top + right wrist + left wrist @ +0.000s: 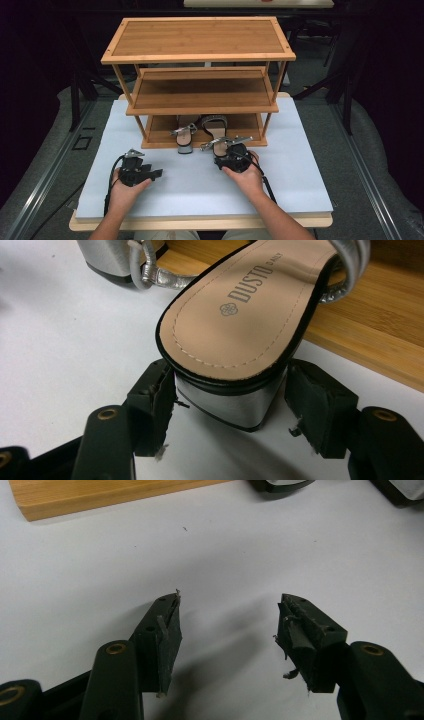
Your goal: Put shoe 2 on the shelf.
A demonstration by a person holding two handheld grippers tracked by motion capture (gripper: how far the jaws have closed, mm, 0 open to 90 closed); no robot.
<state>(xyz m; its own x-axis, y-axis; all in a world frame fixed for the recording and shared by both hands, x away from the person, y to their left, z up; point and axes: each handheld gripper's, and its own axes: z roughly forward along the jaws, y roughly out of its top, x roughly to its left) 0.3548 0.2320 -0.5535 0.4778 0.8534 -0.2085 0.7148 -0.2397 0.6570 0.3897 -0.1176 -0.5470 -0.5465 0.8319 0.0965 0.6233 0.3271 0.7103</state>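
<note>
White bench [300, 150] carries a wooden rack [200, 80] ahead of both grippers. Right gripper [230, 405] brackets a sandal's [235, 315] silver heel, seemingly touching it. Left gripper [227, 630] gapes over bare bench.

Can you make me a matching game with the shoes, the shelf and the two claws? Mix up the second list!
Things:
1. left claw
2. right claw
3. wooden shelf
4. other sandal

Mixed up:
A. stands at the back of the white table
B. open over bare white table, holding nothing
C. jaws on both sides of a sandal's silver heel
D. lies on the bottom board, heel sticking out over the front

Pairs: 1-B, 2-C, 3-A, 4-D
</note>
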